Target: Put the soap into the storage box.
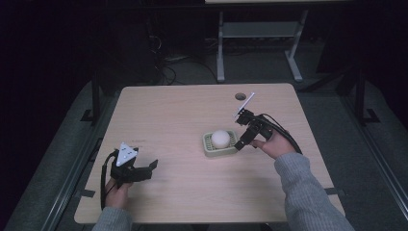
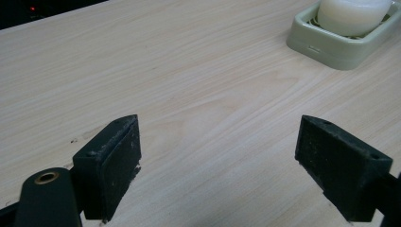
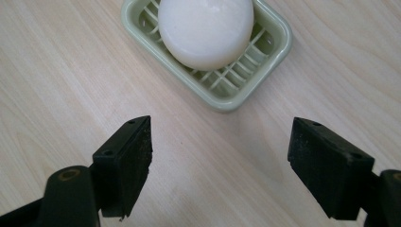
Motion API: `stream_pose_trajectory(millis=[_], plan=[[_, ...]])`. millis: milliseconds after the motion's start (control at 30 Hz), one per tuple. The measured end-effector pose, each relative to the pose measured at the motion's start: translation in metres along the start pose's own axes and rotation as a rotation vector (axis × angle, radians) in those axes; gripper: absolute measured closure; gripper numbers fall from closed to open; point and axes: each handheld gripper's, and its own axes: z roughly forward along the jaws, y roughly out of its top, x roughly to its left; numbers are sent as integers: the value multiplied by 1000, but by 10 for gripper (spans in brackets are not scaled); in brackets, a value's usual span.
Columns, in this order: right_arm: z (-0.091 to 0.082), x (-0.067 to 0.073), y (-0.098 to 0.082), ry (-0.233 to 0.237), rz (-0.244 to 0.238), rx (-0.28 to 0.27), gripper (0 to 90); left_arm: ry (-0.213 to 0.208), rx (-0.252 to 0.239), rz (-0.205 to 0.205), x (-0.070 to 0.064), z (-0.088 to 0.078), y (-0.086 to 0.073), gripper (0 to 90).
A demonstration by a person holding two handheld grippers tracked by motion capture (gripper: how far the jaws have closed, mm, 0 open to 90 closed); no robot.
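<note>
- High view: a pale wood-grain table (image 1: 192,120) stands on grey floor in a dark room; a second table's white frame (image 1: 260,38) stands behind it.
- A round white soap (image 1: 221,138) sits in a light green slatted soap dish (image 1: 208,147) right of the table's centre.
- Right gripper (image 1: 243,143), jaws spread and holding nothing, hovers just beside the dish's right edge.
- Left gripper (image 1: 151,168), jaws spread and holding nothing, sits near the front-left corner, well apart from the dish.
</note>
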Motion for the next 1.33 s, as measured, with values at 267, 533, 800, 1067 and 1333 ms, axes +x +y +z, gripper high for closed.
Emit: stream_pose_trajectory(millis=[267,533,800,1067,1333], plan=[[0,-2,-15,3,25,1,221,0,1,-2,0,0,0,148],[-1,-4,-28,8,46,-5,222,-1,-2,-2,-1,1,0,148],[-2,-6,-42,4,55,-13,221,-1,-2,-2,-1,1,0,148],[-1,-6,-62,8,75,-26,221,-1,4,4,-2,1,0,148],[0,-8,-84,6,96,-28,222,-1,7,8,-2,2,0,149]])
